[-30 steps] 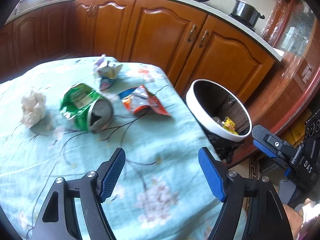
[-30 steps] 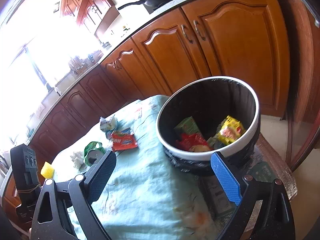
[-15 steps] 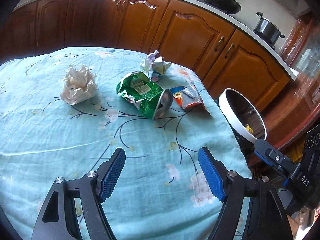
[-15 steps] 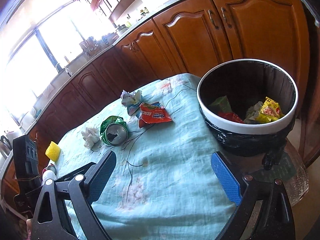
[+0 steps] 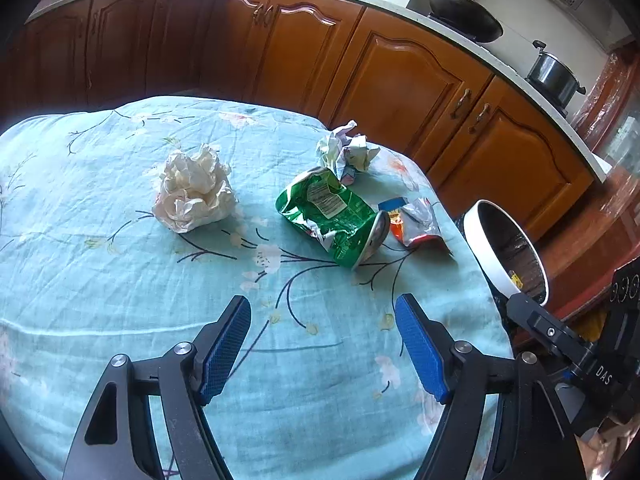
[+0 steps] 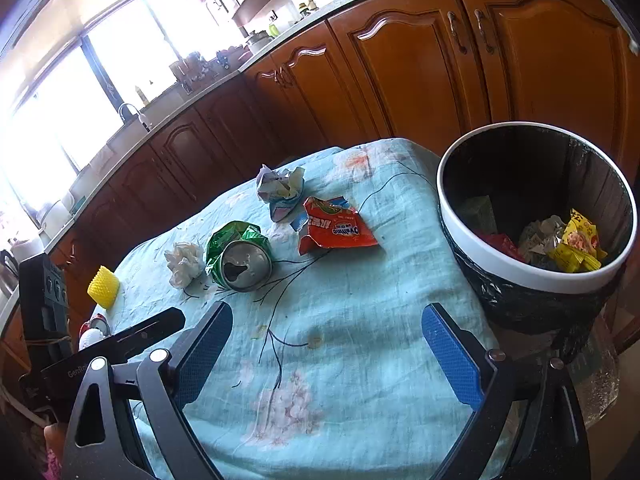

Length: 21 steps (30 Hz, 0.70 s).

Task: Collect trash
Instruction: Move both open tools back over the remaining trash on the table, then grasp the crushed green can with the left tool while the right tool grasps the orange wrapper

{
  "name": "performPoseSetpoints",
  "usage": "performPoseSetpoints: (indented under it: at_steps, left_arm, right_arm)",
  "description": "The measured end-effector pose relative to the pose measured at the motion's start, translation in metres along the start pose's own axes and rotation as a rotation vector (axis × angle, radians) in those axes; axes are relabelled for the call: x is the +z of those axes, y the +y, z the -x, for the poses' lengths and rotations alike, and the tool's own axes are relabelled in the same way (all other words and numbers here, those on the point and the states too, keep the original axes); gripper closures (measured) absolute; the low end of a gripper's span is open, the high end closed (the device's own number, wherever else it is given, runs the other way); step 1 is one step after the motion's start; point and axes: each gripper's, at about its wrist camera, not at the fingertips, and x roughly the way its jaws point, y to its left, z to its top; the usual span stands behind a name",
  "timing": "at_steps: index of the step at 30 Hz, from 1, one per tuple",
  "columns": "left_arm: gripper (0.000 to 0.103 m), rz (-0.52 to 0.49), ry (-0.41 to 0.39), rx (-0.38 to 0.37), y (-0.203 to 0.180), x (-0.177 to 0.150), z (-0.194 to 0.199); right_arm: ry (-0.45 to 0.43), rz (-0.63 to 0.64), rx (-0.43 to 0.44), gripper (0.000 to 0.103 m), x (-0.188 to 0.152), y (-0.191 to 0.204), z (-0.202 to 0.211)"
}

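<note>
On the light blue flowered tablecloth (image 5: 100, 292) lie a crumpled white tissue (image 5: 192, 192) (image 6: 185, 264), a crushed green can (image 5: 336, 216) (image 6: 240, 256), a red snack wrapper (image 5: 416, 224) (image 6: 334, 230) and a crumpled paper ball (image 5: 344, 152) (image 6: 280, 190). A white-rimmed bin (image 6: 532, 216) (image 5: 504, 256) with a black liner stands off the table's right edge and holds several wrappers. My left gripper (image 5: 322, 344) is open and empty, above the cloth short of the can. My right gripper (image 6: 326, 356) is open and empty, nearer the bin.
A yellow ridged cup (image 6: 103, 286) and a red-and-white object (image 6: 94, 330) stand at the table's far left end. Wooden kitchen cabinets (image 5: 400, 76) run behind the table, with a wok (image 5: 464, 16) and a pot (image 5: 554, 76) on the counter.
Both grippers have swung left, away from the bin and toward the trash on the table. The tissue and can now sit nearer the middle of the left wrist view. Both stayed open.
</note>
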Motion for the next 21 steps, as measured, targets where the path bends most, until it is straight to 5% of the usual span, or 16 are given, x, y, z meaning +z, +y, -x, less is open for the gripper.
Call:
performPoseSetpoints:
  at_steps: [14, 21]
  left_arm:
    - [0.031, -0.184, 0.011, 0.121, -0.008, 0.072, -0.045]
    - [0.042, -0.234, 0.059, 0.133, -0.016, 0.083, -0.081]
  right_arm:
    - [0.007, 0.086, -0.029, 0.008, 0.039, 0.007, -0.041]
    - [0.053, 0.123, -0.051, 0.024, 0.056, 0.007, -0.076]
